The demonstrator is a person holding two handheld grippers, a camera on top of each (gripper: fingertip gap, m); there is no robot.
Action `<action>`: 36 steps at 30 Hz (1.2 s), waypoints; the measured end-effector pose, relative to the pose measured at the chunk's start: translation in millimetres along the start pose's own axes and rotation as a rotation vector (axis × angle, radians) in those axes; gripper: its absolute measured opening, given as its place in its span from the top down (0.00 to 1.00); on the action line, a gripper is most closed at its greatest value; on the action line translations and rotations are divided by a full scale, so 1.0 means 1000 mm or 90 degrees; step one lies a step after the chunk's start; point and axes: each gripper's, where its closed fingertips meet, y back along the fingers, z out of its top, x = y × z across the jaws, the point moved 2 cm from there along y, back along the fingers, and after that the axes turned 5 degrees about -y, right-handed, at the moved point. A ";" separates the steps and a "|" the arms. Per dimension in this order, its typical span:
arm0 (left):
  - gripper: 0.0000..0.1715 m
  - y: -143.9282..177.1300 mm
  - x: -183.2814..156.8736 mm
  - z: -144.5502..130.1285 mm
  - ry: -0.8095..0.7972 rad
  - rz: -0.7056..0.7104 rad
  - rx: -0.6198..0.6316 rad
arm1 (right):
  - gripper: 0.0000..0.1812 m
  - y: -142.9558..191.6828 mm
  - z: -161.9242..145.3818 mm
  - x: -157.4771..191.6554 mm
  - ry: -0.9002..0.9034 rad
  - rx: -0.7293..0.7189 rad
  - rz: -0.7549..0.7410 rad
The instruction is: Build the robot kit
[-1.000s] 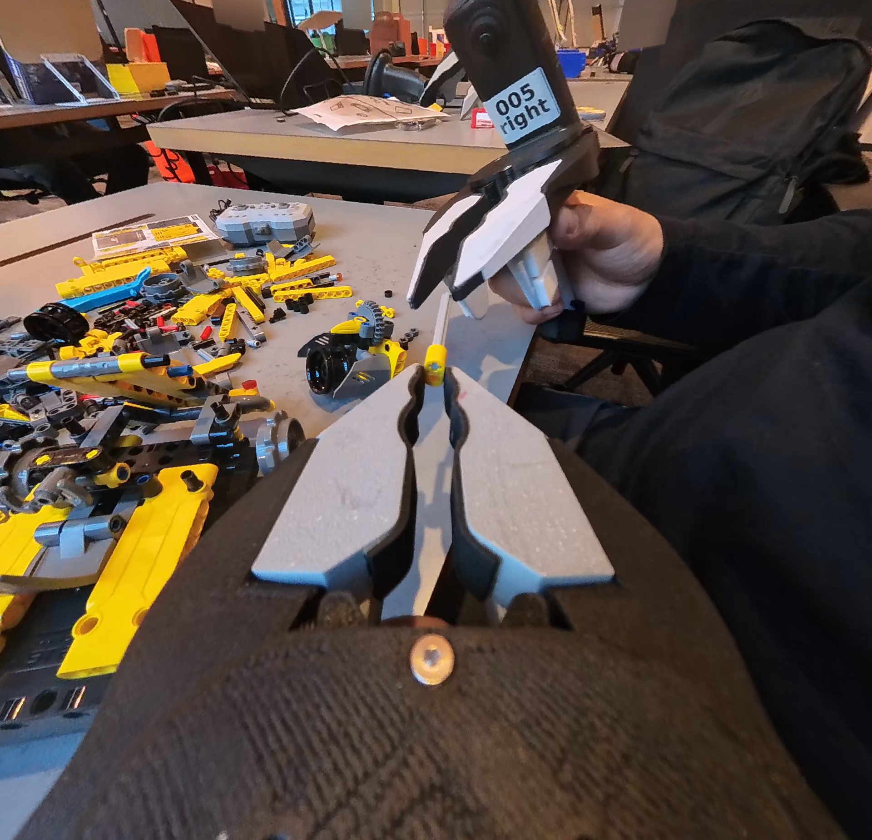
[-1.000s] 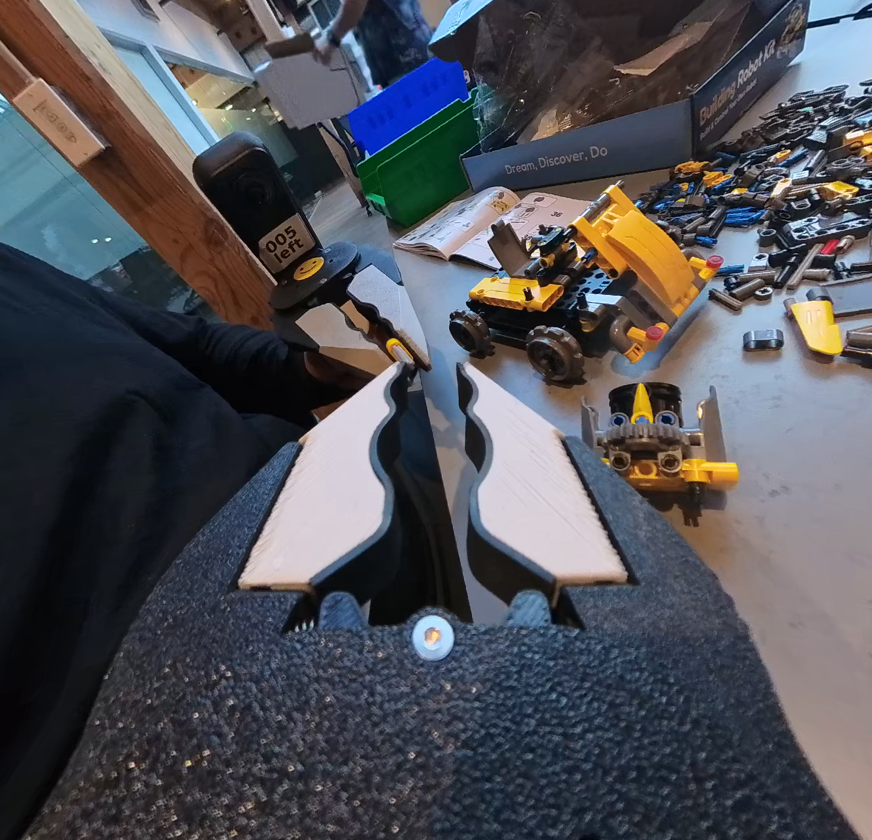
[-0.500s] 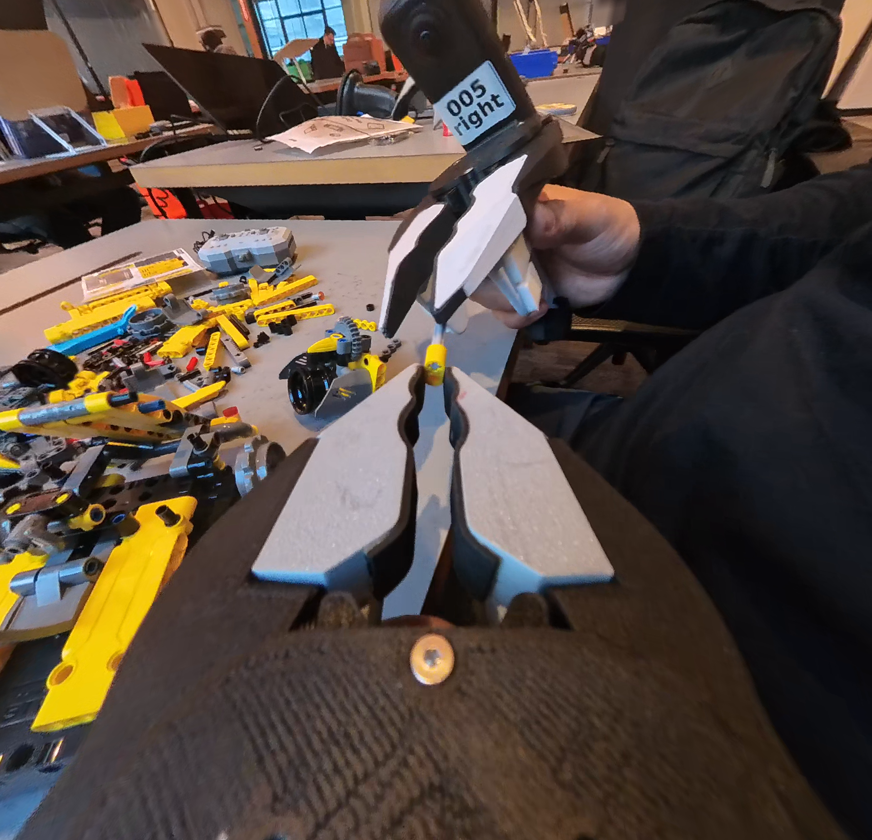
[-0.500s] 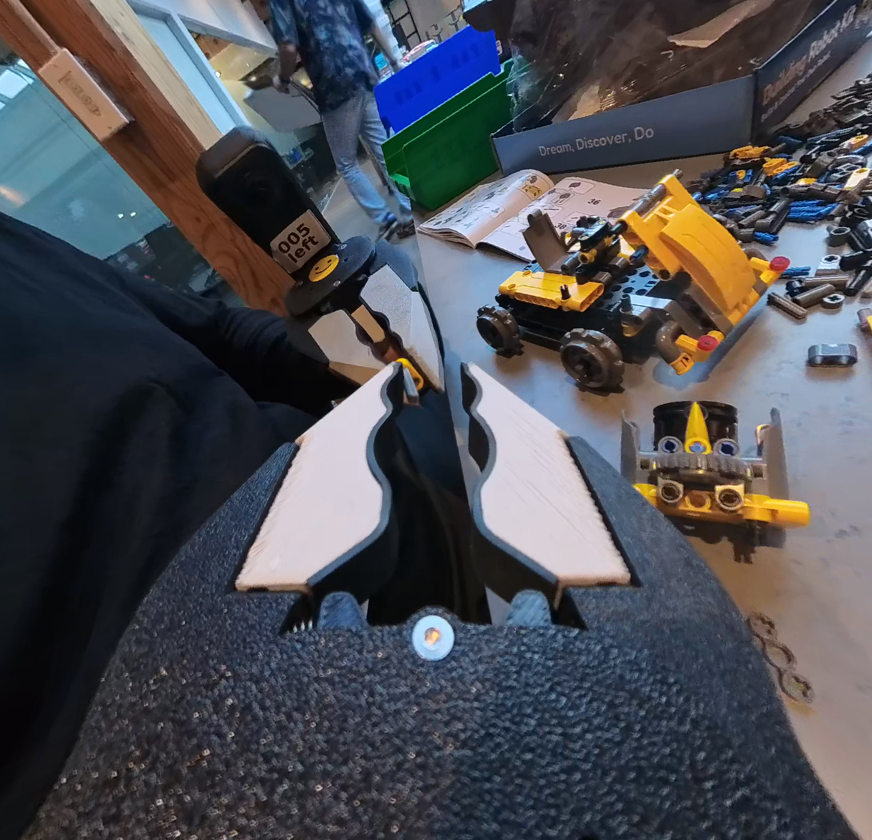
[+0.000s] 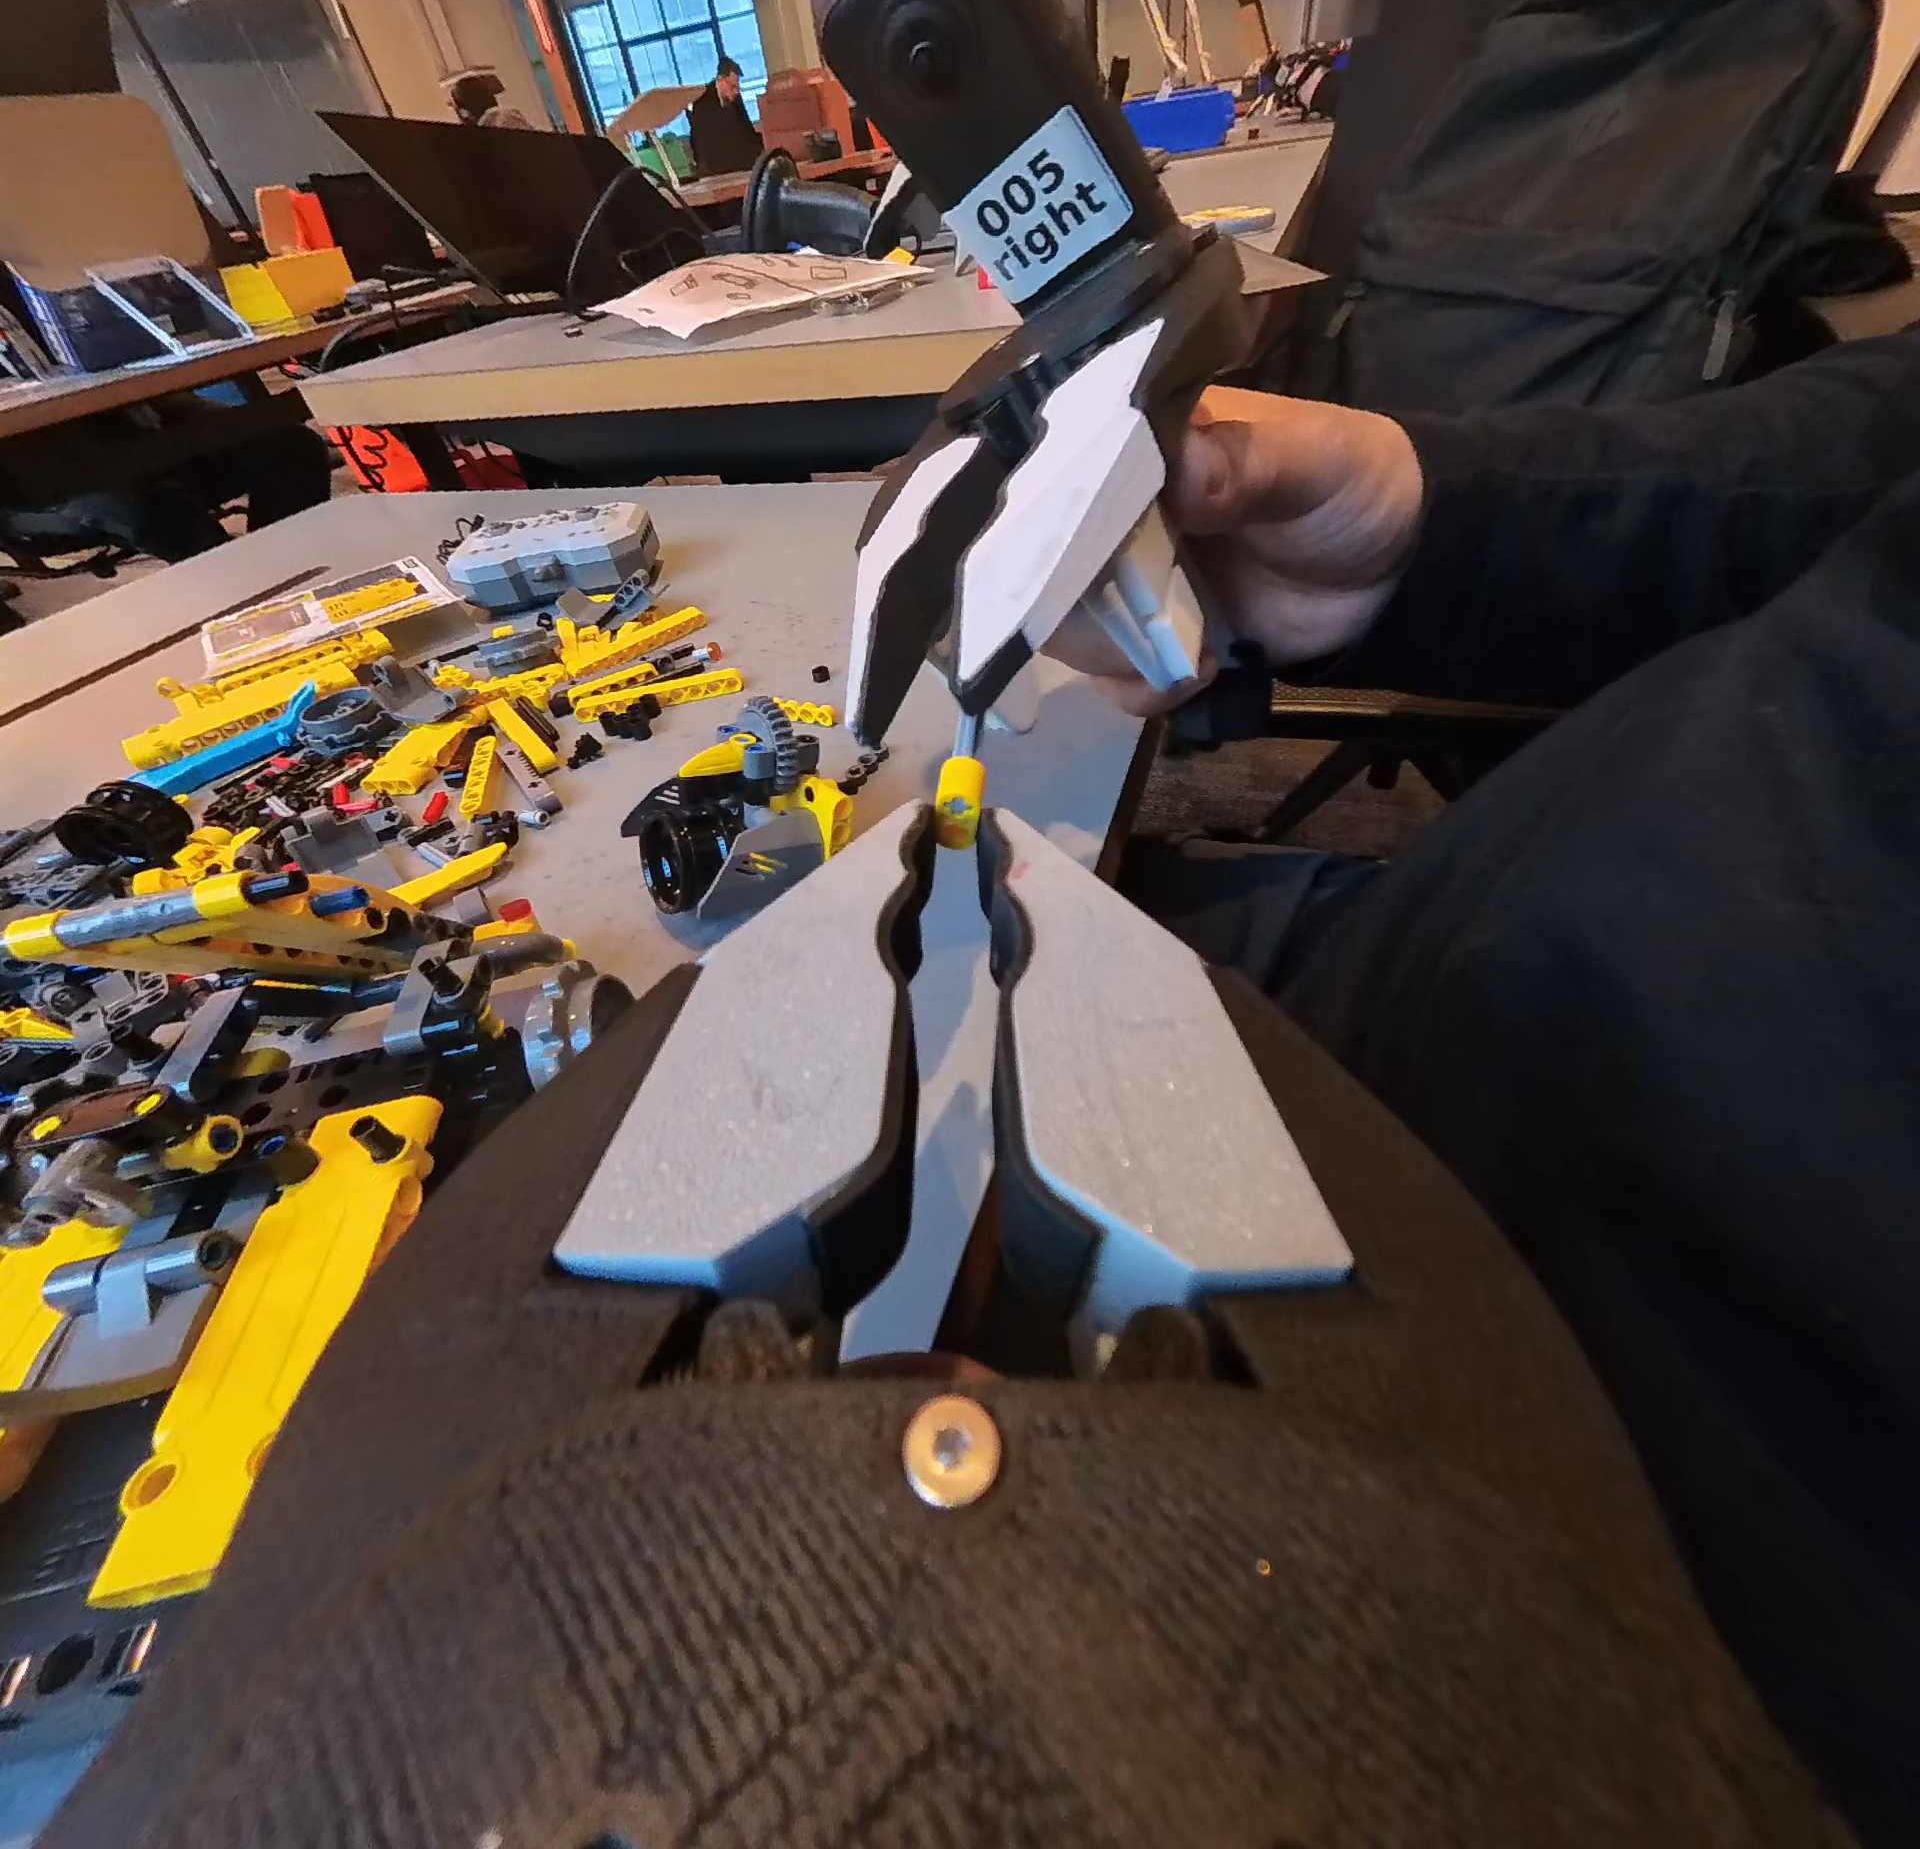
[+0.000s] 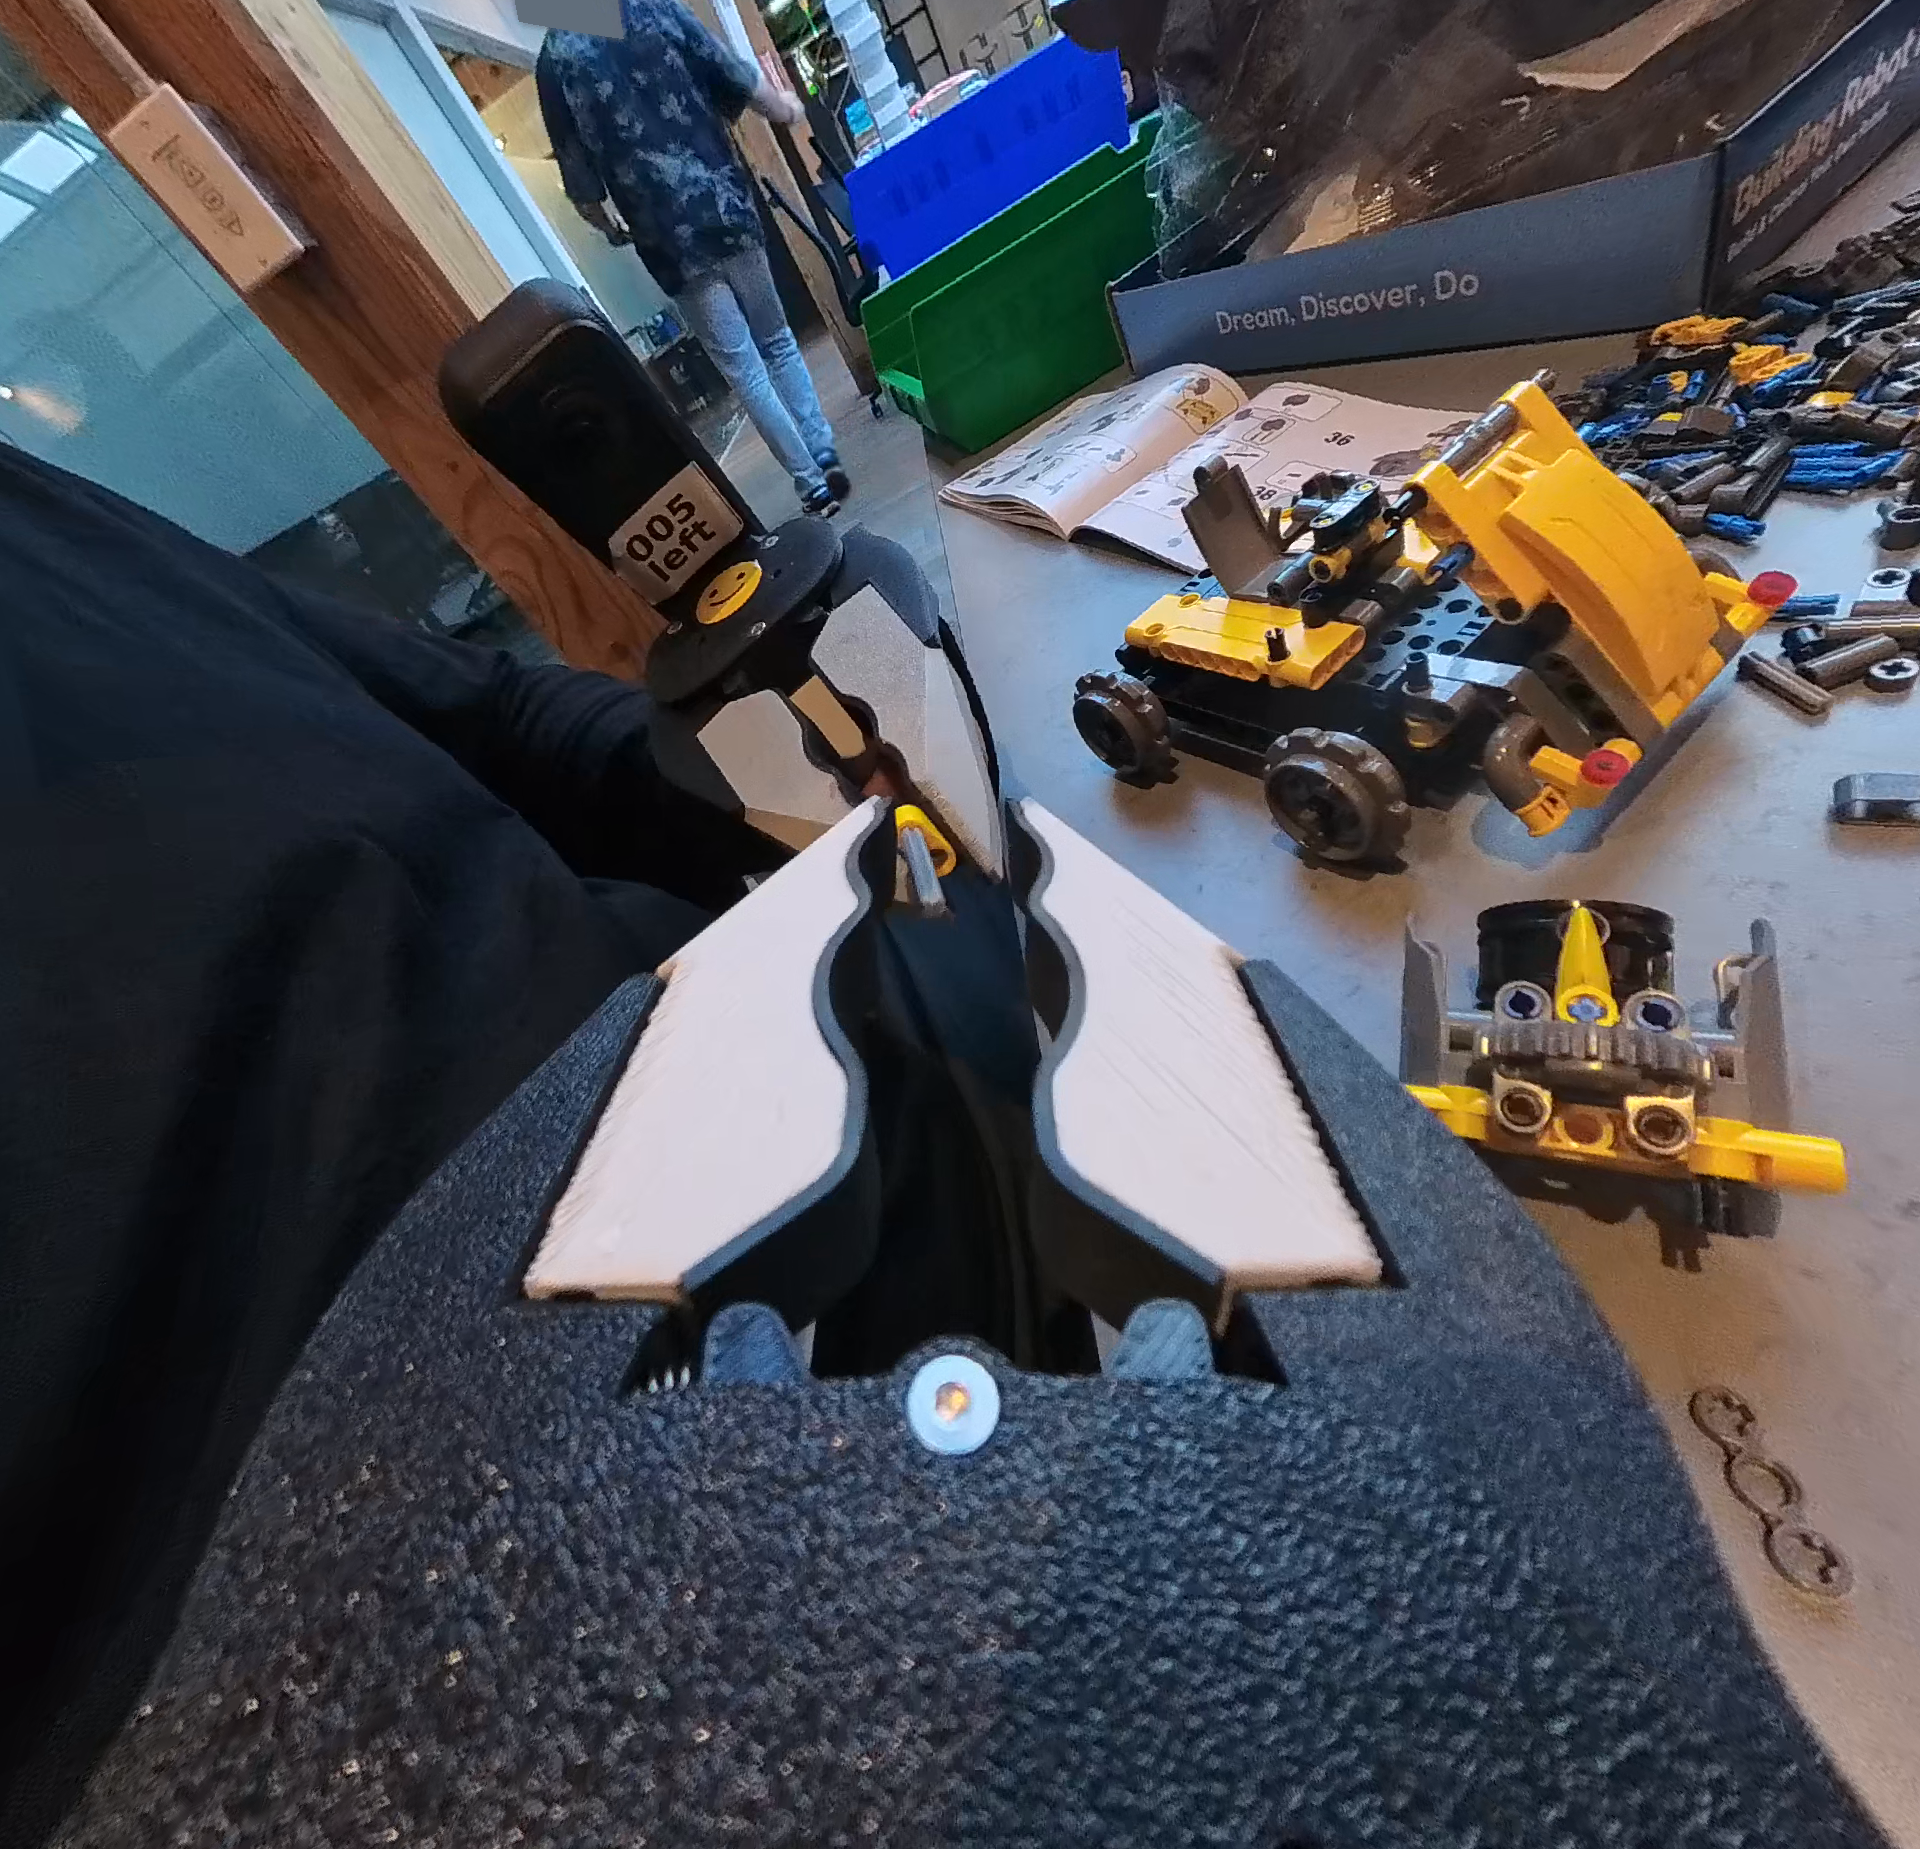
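Observation:
My left gripper (image 5: pixel 956 814) is shut on a small yellow connector (image 5: pixel 958 797) with a short grey axle (image 5: pixel 966 745) sticking out of it, held over the table's near edge. My right gripper (image 6: pixel 951 812) is open and points at it from the other side. In the right wrist view the yellow connector (image 6: pixel 920 825) and its axle (image 6: pixel 923 869) sit between my right fingertips, close to the left one, with no visible contact. The right gripper (image 5: pixel 914 721) also shows in the left wrist view, held by a hand (image 5: pixel 1288 532).
A small yellow and black gear assembly (image 6: pixel 1590 1061) and a part-built yellow vehicle (image 6: pixel 1434 656) stand on the grey table (image 6: pixel 1351 906). Loose yellow, black and blue parts (image 5: pixel 364 719) cover the table's far side. An open booklet (image 6: pixel 1143 459) and a dark box (image 6: pixel 1455 272) lie behind. A person (image 6: pixel 686 189) walks in the background. My left and right fingertips are right by each other.
My right gripper has moved in toward the left one, so the axle now lies between its open fingertips. My left gripper has stayed shut on the yellow connector.

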 end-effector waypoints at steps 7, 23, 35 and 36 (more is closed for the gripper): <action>0.97 0.000 0.000 -0.001 -0.004 0.001 0.003 | 0.89 0.001 0.001 0.000 -0.003 -0.004 0.001; 0.97 0.000 0.002 -0.001 0.071 -0.018 0.003 | 0.88 0.004 0.002 -0.004 0.005 -0.005 -0.020; 0.97 -0.001 0.005 -0.008 0.397 -0.157 -0.007 | 0.85 0.013 -0.003 -0.006 0.182 0.092 -0.124; 0.97 -0.002 0.005 -0.009 0.394 -0.156 -0.006 | 0.85 0.013 -0.003 -0.005 0.188 0.095 -0.124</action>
